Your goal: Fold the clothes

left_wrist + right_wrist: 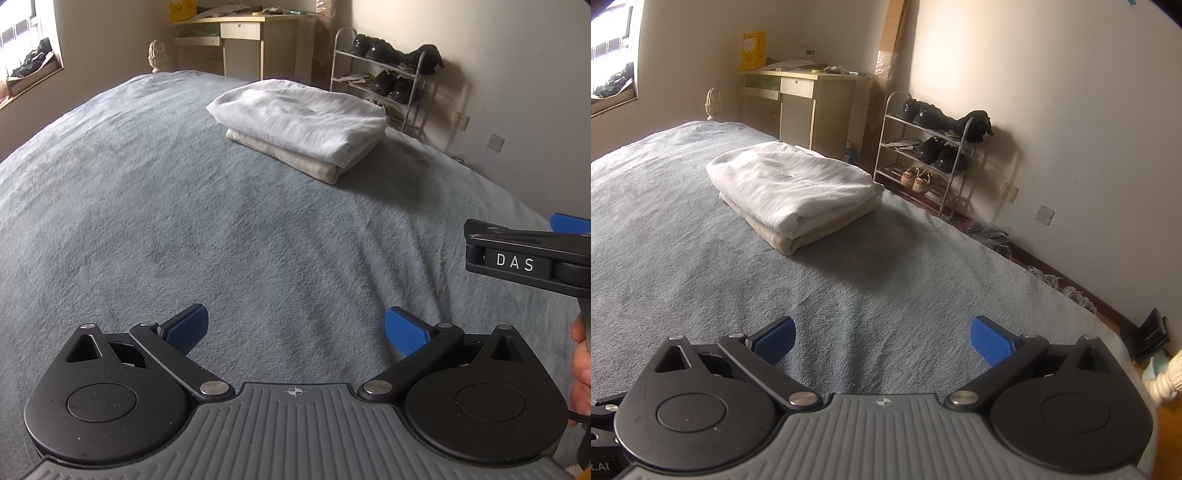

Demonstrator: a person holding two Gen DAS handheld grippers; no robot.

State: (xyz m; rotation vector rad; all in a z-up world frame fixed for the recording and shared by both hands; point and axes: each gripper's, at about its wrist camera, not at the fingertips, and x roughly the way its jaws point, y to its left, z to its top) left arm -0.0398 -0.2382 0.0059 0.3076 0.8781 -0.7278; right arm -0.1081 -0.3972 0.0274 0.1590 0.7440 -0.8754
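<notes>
Tongs first: the left gripper (295, 332) stands released, its blue pads (188, 328) spread wide over bare blanket, grasping nothing. The right gripper (884, 338) is likewise released and empty, low in its frame. In the left wrist view its black body sits at the right edge, a hand (581, 363) on its handle. Both hang above the grey-blue blanket (147, 206) covering the bed. Well apart, in the upper middle, lies the folded white garment (303, 116), stacked squarely on a folded cream garment (314, 164). Beyond the bed, a shoe rack (923, 155) and a desk (801, 99) stand by the walls.
</notes>
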